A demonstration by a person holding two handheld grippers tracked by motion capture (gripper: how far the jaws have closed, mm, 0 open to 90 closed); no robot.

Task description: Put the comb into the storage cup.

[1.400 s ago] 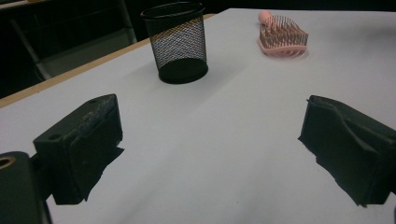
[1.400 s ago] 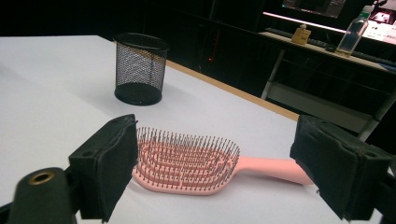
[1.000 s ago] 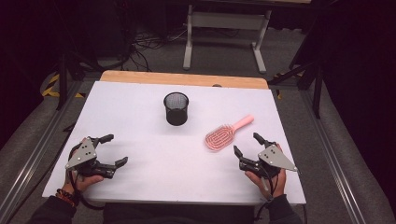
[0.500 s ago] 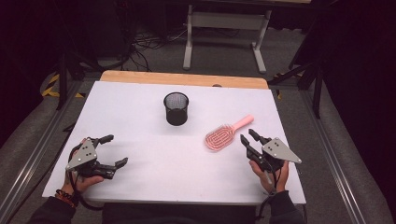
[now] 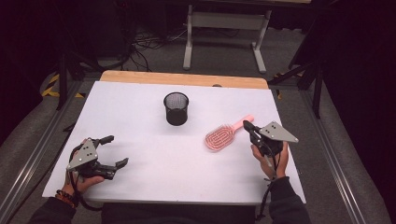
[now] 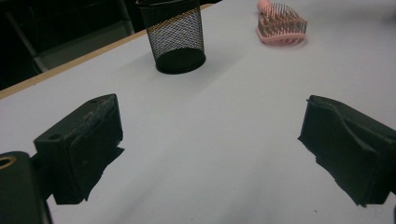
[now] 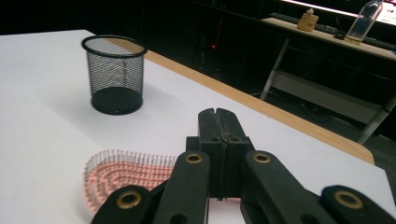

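Observation:
A pink hairbrush point(image 5: 220, 137) lies bristles up on the white table top point(image 5: 140, 135), its handle pointing to the back right. My right gripper point(image 5: 246, 125) hovers at the handle end. Its jaws have just been closing and now stand shut against each other point(image 7: 218, 114) with nothing seen between them. The brush head point(image 7: 121, 172) shows below and left of them, and the handle is hidden behind them. A black mesh cup point(image 5: 176, 108) stands upright mid-table. My left gripper point(image 5: 116, 150) rests at the front left, open and empty point(image 6: 210, 140), facing the cup point(image 6: 175, 35) and the brush point(image 6: 280, 25).
A wooden strip point(image 5: 182, 78) borders the table's far edge. Beyond it a grey metal stand point(image 5: 224, 18) and cables sit on the floor. Metal rails point(image 5: 327, 154) run along both sides of the table. The cup point(image 7: 114, 74) stands well left of the brush.
My right gripper has moved away from the person and upward to the brush's handle end, and its jaws have gone from wide apart to shut. The left gripper has stayed put.

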